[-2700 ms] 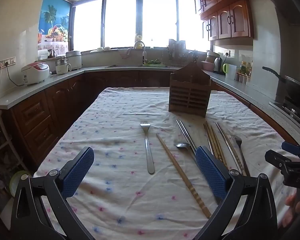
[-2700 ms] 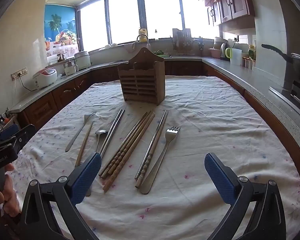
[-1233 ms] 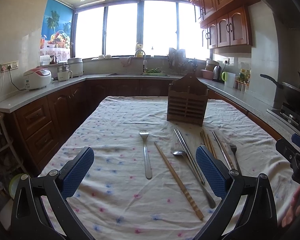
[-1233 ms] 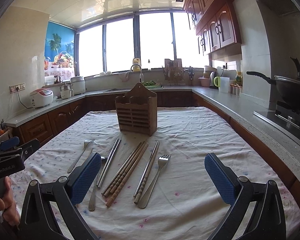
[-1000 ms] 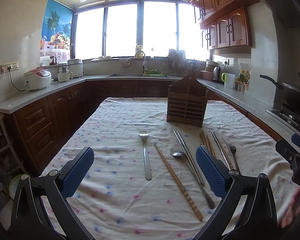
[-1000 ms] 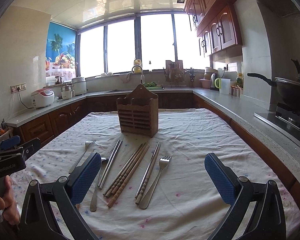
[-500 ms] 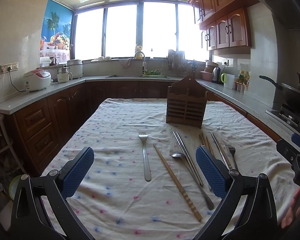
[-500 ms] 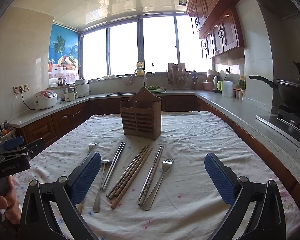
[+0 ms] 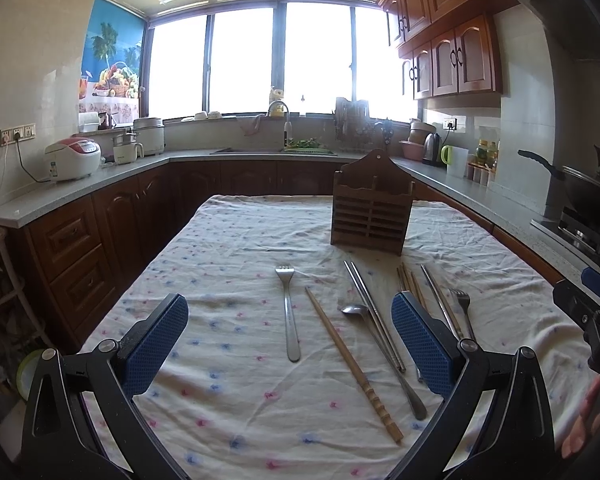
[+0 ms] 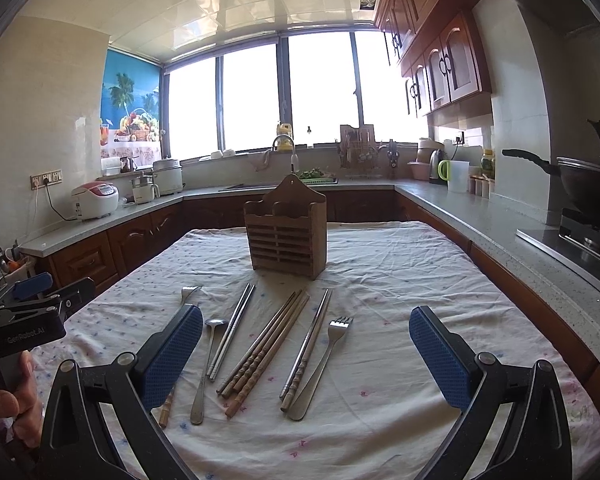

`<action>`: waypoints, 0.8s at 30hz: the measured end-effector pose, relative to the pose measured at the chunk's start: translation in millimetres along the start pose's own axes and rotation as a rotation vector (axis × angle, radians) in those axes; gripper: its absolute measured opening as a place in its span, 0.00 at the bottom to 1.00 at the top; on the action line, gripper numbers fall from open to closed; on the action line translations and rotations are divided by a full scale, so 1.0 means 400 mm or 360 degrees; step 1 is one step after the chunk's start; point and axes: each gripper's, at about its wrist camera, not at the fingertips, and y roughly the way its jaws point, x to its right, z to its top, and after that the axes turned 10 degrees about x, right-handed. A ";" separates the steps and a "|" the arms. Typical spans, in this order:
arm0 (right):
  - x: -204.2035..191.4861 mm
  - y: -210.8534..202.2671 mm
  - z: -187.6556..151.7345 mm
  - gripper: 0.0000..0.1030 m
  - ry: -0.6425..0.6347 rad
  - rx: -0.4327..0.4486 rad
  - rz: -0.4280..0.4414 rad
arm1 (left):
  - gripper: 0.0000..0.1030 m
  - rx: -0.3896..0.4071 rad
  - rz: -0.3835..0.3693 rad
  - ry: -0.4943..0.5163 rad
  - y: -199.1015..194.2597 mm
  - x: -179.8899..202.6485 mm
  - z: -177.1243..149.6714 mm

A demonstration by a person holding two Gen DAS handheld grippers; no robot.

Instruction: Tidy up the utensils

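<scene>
Jaws both apart, empty | lone chopstick (image 10: 167, 406) mostly hidden behind right gripper (image 10: 306, 354)

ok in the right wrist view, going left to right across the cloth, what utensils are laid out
fork partly behind the tongs' left pad → spoon → pair of metal chopsticks → bundle of wooden chopsticks → another chopstick pair → second fork

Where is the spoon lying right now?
The spoon lies on the tablecloth in the right wrist view, left of centre, beside the metal chopsticks, bowl pointing toward the wooden holder.
</scene>
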 end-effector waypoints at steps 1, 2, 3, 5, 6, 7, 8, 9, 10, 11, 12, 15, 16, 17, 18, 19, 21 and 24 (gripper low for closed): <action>0.002 0.001 0.000 1.00 0.0006 -0.0003 0.0003 | 1.00 -0.0003 -0.0001 0.0000 0.001 0.001 0.001; 0.004 0.001 -0.001 1.00 0.0015 -0.0007 0.0008 | 1.00 -0.0006 -0.0002 -0.0002 0.003 0.002 -0.002; 0.006 0.002 -0.002 1.00 0.0023 -0.0010 0.0010 | 1.00 -0.0013 -0.0006 -0.0006 0.004 0.001 -0.002; 0.011 0.006 -0.002 1.00 0.0041 -0.0021 0.0020 | 1.00 -0.0038 -0.0020 -0.0021 0.012 0.001 0.000; 0.015 0.010 -0.002 1.00 0.0049 -0.0031 0.0020 | 1.00 -0.0053 -0.0028 -0.0029 0.018 0.001 0.002; 0.016 0.015 -0.002 1.00 0.0055 -0.0045 0.0023 | 1.00 -0.0074 -0.0039 -0.0037 0.025 0.001 0.004; 0.018 0.020 -0.002 1.00 0.0062 -0.0063 0.0017 | 1.00 -0.0097 -0.0058 -0.0046 0.033 0.003 0.006; 0.021 0.027 -0.001 1.00 0.0067 -0.0082 0.0007 | 1.00 -0.0116 -0.0075 -0.0052 0.041 0.005 0.009; 0.023 0.032 0.000 1.00 0.0072 -0.0092 0.0004 | 1.00 -0.0131 -0.0085 -0.0055 0.048 0.007 0.012; 0.025 0.037 0.002 1.00 0.0076 -0.0102 0.0004 | 1.00 -0.0148 -0.0098 -0.0054 0.057 0.011 0.015; 0.026 0.042 0.003 1.00 0.0080 -0.0115 0.0007 | 1.00 -0.0174 -0.0115 -0.0053 0.069 0.013 0.013; 0.032 0.061 0.009 1.00 0.0105 -0.0155 0.0025 | 1.00 -0.0247 -0.0153 -0.0065 0.103 0.025 0.016; 0.034 0.069 0.011 1.00 0.0112 -0.0171 0.0022 | 1.00 -0.0270 -0.0169 -0.0074 0.115 0.029 0.018; 0.038 0.077 0.013 1.00 0.0123 -0.0187 0.0016 | 0.99 -0.0294 -0.0184 -0.0084 0.126 0.033 0.019; 0.044 0.085 0.014 1.00 0.0140 -0.0200 0.0017 | 0.97 -0.0319 -0.0200 -0.0095 0.138 0.036 0.020; 0.049 0.093 0.015 1.00 0.0157 -0.0214 0.0018 | 0.96 -0.0344 -0.0219 -0.0104 0.151 0.041 0.017; 0.058 0.112 0.015 1.00 0.0178 -0.0255 0.0012 | 0.91 -0.0393 -0.0250 -0.0122 0.173 0.047 0.017; 0.069 0.147 0.009 0.99 0.0214 -0.0328 0.0047 | 0.84 -0.0461 -0.0277 -0.0123 0.205 0.058 0.014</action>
